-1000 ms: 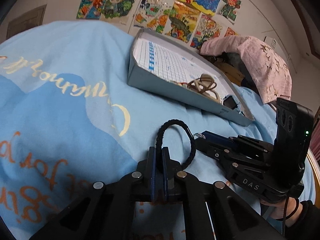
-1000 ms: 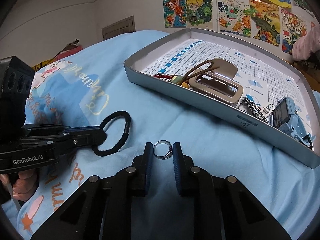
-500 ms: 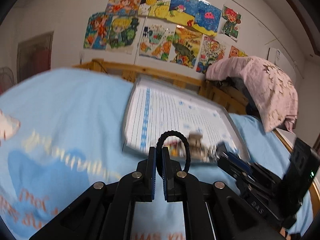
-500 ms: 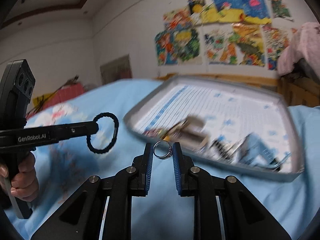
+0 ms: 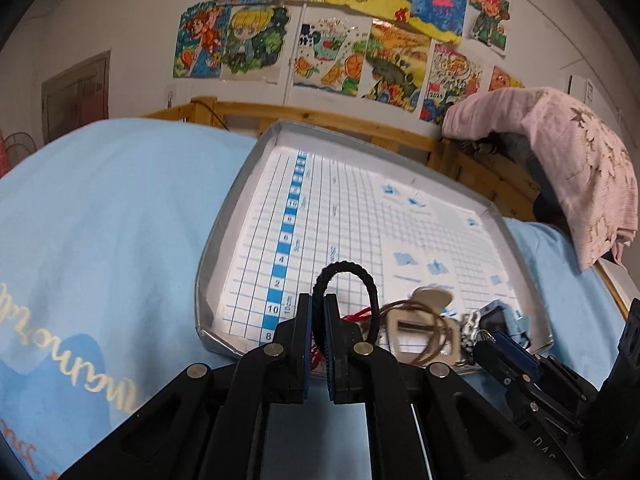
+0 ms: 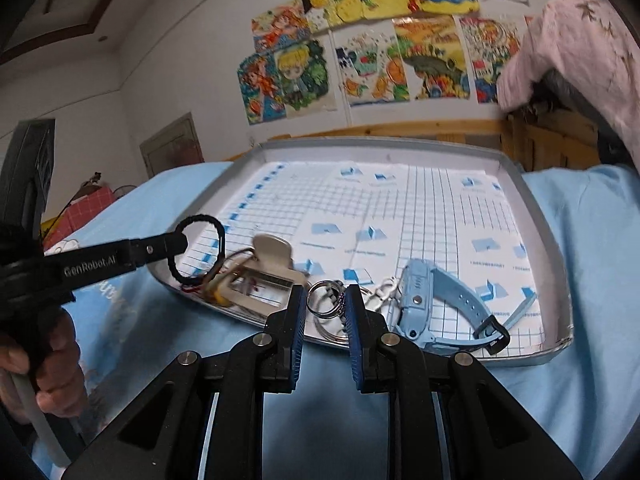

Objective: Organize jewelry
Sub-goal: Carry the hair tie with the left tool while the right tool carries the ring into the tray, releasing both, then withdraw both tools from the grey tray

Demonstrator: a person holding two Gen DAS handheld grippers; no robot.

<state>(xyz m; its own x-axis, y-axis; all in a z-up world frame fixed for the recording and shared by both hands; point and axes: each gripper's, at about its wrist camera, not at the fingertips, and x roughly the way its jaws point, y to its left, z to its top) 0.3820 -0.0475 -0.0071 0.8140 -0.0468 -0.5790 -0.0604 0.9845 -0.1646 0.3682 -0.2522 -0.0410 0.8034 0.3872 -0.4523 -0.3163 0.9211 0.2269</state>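
Observation:
My left gripper [image 5: 318, 308] is shut on a black braided loop [image 5: 348, 265], held upright over the near edge of the grey tray [image 5: 224, 240]. In the right wrist view the same left gripper [image 6: 168, 246] comes in from the left, with the black loop [image 6: 200, 219] over the tray's near left corner. My right gripper [image 6: 325, 300] is shut on a small silver ring [image 6: 320, 285], hanging above the tray's near rim [image 6: 548, 232]. A beige hair clip [image 6: 264, 276], a thin brown cord, a chain and a light blue watch [image 6: 436, 300] lie in the tray.
The tray, lined with gridded paper, rests on a light blue blanket [image 5: 100, 220]. A wooden bed rail [image 5: 360, 120] and a pink cloth [image 5: 560, 160] stand behind it. Drawings cover the wall. A person's hand [image 6: 52, 368] grips the left tool's handle.
Both grippers have lifted off the blanket and moved forward to the tray's near edge, the left carrying the black loop and the right carrying the ring. Both grips are unchanged.

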